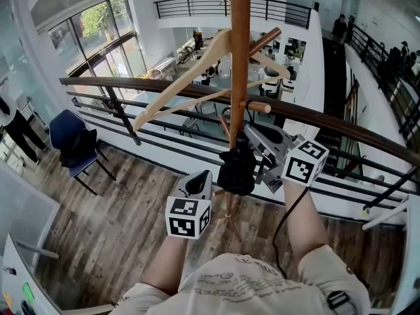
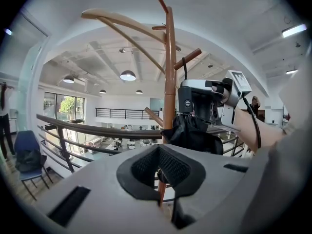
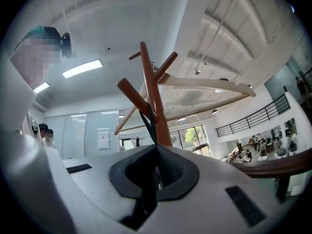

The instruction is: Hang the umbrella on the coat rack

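The wooden coat rack (image 1: 239,44) rises straight in front of me, with a wooden hanger (image 1: 177,90) on one peg. A black folded umbrella (image 1: 236,169) hangs against the pole. My right gripper (image 1: 248,144) is shut on its top end. In the right gripper view a black strap (image 3: 147,121) runs from between the shut jaws (image 3: 155,172) up over a peg (image 3: 131,94). My left gripper (image 1: 200,177) is lower left of the umbrella, apart from it, its jaws (image 2: 161,172) shut on nothing. From there I see the umbrella (image 2: 192,133) and the pole (image 2: 169,72).
A dark balcony railing (image 1: 144,87) runs just behind the rack, with an open lower floor beyond it. A blue chair (image 1: 69,133) stands at the left on the wood floor. A person (image 1: 16,126) stands at the far left edge.
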Tool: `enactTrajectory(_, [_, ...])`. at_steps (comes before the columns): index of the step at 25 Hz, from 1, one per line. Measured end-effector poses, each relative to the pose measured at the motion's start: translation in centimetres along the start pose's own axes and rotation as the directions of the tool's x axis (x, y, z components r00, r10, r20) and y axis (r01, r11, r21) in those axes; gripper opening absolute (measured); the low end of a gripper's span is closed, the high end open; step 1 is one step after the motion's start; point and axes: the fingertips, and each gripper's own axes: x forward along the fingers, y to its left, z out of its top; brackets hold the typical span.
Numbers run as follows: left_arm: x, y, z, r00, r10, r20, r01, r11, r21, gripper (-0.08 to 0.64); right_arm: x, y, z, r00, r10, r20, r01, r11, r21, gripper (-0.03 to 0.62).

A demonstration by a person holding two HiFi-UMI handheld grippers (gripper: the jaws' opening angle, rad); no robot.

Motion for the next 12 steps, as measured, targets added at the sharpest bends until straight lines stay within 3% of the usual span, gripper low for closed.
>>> enactTrajectory(7, [-0.1,-0.1,-0.1,1.000,0.000,-0.003,0.000,1.000,-0.005,0.005,-0.7,0.2,0.8,0.996,-0.077,0.049,0.081,0.993,-0.083,0.007])
enactTrajectory(10, [0.1,-0.3,0.0,1.000,-0.002,0.001,0.002,1.000,-0.004,0.005,-1.5,0.4,1.5,0.992,-0.086,0.095,0.095,0.992,-0.086,0.087])
enactTrajectory(12, [0.4,-0.8,0.0,1.000,-0.005,0.006,0.005,1.000,-0.004,0.005,-2.7,0.3,2.0,0.988,-0.102,0.118,0.113,0.990,-0.086,0.092])
